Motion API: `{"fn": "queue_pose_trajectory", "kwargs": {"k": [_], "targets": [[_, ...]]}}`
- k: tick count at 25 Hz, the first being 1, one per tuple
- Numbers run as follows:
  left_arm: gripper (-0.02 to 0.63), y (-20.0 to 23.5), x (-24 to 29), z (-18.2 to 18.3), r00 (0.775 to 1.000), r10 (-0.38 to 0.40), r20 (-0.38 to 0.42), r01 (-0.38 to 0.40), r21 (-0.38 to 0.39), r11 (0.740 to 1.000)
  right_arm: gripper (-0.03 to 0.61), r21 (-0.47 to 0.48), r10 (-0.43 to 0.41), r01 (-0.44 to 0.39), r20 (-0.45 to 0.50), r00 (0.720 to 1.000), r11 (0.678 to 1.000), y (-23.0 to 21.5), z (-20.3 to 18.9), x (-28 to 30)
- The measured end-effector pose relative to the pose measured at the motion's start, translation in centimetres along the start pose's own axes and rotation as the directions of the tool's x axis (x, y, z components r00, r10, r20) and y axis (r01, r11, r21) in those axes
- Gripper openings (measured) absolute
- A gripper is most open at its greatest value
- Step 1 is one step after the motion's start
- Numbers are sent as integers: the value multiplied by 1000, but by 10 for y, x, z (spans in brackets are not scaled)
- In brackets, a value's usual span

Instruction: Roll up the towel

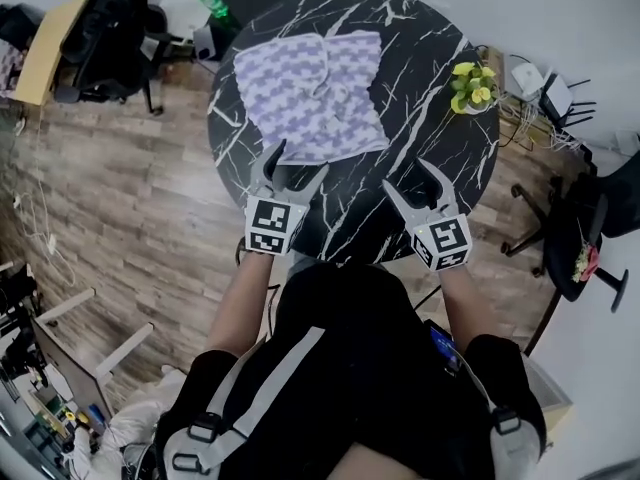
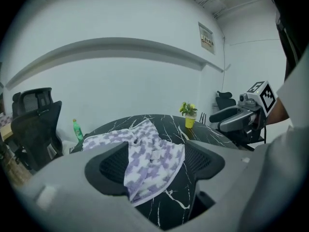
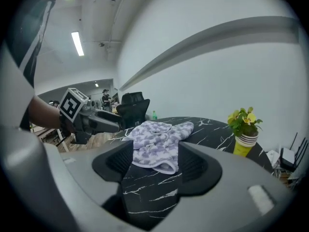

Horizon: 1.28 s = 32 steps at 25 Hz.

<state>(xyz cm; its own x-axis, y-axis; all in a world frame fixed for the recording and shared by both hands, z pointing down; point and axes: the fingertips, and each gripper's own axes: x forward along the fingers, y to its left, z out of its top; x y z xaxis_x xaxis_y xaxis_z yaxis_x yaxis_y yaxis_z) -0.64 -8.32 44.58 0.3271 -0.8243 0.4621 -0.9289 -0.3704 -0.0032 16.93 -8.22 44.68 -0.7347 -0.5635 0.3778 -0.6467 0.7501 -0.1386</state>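
Note:
A purple-and-white checked towel [image 1: 315, 93] lies spread and rumpled on the far left part of a round black marble table [image 1: 430, 88]. My left gripper [image 1: 298, 163] stands open at the towel's near edge. In the left gripper view the towel [image 2: 145, 144] shows between and beyond the wide jaws, and the pads [image 2: 111, 166] do not press on it. My right gripper [image 1: 407, 176] is open over bare marble, to the right of the towel's near corner. From the right gripper view the towel [image 3: 159, 139] lies ahead of the empty jaws.
A yellow pot of flowers [image 1: 472, 86] stands at the table's right side. Beyond the far edge are a green bottle [image 1: 210, 0] and a black office chair [image 1: 105, 28]. Another chair [image 1: 575, 238] and cables [image 1: 545, 98] are at the right, on wooden floor.

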Motion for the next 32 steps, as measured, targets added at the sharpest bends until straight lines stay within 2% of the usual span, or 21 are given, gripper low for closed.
{"fn": "queue_pose_trajectory", "kwargs": {"k": [5,10,12,20,24,27,32], "targets": [[367,12,27,-16,996,-66,-59,67,12,998,280,26,-53,54,-34,998,998,-3,-6,19],[314,19,50,-33,985,-122,-118,125,16,992,272,35,-83,86,-69,994,996,-2,-14,36],[287,21,61,-39,980,-139,-141,144,22,989,270,36,-98,101,-87,991,994,-4,-20,42],[280,20,102,-65,948,-202,-245,222,57,973,270,17,-143,148,-175,974,989,-21,-49,64],[253,22,116,-78,934,-214,-285,243,71,967,270,-8,-154,156,-214,965,988,-25,-60,81],[228,27,120,-88,920,-219,-327,255,72,964,272,7,-169,176,-234,957,984,-28,-68,90],[165,36,122,-92,910,-232,-344,272,73,960,272,5,-164,171,-262,951,985,-27,-75,105]]}}
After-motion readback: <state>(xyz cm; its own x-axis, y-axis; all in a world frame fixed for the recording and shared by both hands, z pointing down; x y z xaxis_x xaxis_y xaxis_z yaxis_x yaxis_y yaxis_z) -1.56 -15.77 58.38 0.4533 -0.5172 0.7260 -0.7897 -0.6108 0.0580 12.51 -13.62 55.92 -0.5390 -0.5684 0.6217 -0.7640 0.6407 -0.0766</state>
